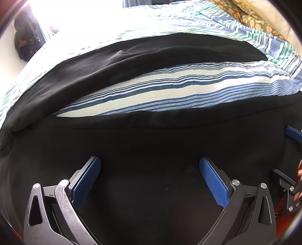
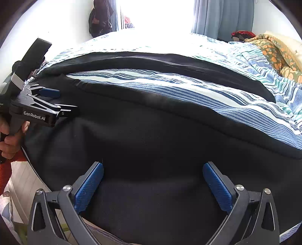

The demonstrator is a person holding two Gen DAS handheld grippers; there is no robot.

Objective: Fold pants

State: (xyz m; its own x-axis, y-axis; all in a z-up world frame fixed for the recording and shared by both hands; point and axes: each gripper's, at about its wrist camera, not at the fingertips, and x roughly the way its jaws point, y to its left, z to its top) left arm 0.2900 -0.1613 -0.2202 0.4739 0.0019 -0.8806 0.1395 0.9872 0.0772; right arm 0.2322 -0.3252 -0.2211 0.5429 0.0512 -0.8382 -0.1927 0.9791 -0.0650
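Black pants (image 1: 151, 143) lie spread on a striped bedsheet (image 1: 169, 88), the two legs apart with sheet showing between them. My left gripper (image 1: 150, 164) is open over the near leg, blue pads wide apart, holding nothing. My right gripper (image 2: 152, 169) is also open and empty over the near leg (image 2: 151, 132). The far leg (image 2: 169, 66) runs across the bed behind. The left gripper also shows in the right wrist view (image 2: 54, 98) at the left, over the crotch end, held by a hand. The right gripper's pad tip (image 1: 292, 132) shows at the right edge of the left wrist view.
A floral blanket (image 2: 275, 54) is bunched at the far right of the bed. A bright window with blue curtains (image 2: 222, 17) is behind. Dark bags (image 2: 100, 17) hang on the far wall. The bed's near edge and the floor (image 2: 22, 179) are at lower left.
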